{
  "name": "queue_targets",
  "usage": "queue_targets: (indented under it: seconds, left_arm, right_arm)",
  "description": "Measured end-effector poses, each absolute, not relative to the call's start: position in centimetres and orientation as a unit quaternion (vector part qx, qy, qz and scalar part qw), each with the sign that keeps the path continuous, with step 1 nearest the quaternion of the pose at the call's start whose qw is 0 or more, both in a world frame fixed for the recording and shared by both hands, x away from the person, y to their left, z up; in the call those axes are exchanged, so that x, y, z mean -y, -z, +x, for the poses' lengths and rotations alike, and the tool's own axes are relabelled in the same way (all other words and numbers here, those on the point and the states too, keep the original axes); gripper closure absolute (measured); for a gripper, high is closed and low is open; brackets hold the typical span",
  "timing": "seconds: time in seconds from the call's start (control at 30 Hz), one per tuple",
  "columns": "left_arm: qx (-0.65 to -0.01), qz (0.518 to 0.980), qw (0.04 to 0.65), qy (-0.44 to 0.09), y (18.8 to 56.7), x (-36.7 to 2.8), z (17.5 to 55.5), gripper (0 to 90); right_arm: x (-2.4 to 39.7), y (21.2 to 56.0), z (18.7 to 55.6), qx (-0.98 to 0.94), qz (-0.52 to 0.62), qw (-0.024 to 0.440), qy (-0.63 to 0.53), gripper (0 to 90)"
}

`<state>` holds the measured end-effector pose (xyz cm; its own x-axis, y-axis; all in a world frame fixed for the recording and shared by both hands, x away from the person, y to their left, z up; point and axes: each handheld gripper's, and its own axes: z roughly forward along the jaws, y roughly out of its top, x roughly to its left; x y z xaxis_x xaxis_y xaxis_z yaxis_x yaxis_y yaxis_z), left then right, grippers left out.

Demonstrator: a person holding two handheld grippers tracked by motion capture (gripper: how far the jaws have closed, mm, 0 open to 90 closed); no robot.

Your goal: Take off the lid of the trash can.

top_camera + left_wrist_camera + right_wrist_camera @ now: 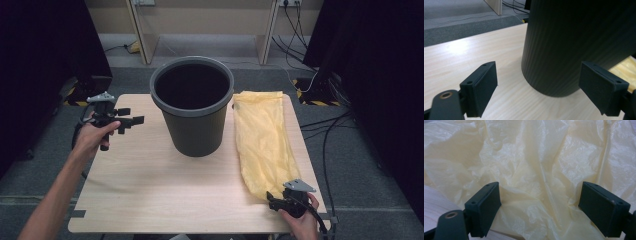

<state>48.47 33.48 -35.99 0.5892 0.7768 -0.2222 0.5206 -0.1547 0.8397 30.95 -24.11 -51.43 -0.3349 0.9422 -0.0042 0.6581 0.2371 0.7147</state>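
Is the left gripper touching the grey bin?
Apart. In the high view the left gripper sits left of the grey bin with bare table between; its own view shows the jaws open, short of the wall.

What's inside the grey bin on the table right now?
The bin stands upright and open-topped; the high view looks into a dark interior with nothing visible in it. The very bottom is in shadow, so something small and flat there can't be ruled out. The yellow bag lies outside, beside it.

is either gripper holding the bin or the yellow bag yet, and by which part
Nothing is held. The left gripper stands open beside the bin; the right gripper is open at the yellow bag's near end.
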Motion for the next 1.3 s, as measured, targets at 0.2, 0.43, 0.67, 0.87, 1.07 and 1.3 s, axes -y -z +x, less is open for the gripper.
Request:
queue_targets:
  seconds: [0.2,0.43,0.67,0.87,1.07,1.3]
  left_arm:
    - [-0.439,0.742,0.487,-0.136,34.0,-32.9,49.6,15.6]
    - [-0.448,0.74,0.475,-0.162,31.4,-32.3,51.9,16.3]
    - [-0.456,0.73,0.481,-0.164,28.3,-31.6,53.9,19.0]
    - [-0.455,0.732,0.477,-0.171,26.2,-30.4,55.1,23.5]
    - [-0.458,0.742,0.461,-0.169,25.6,-28.6,56.2,28.0]
    - [-0.457,0.754,0.445,-0.156,25.7,-27.0,57.4,35.7]
  right_arm:
    - [24.2,51.4,31.0,-0.755,0.528,0.225,-0.317,17.5]
    - [24.2,51.5,31.0,-0.755,0.527,0.225,-0.318,17.2]
    - [24.2,51.5,31.0,-0.757,0.524,0.225,-0.319,16.7]
    - [24.2,51.5,31.1,-0.757,0.524,0.225,-0.32,16.4]
    - [24.2,51.5,31.1,-0.758,0.522,0.226,-0.32,16.2]
    - [24.2,51.5,31.1,-0.757,0.523,0.225,-0.32,16.1]
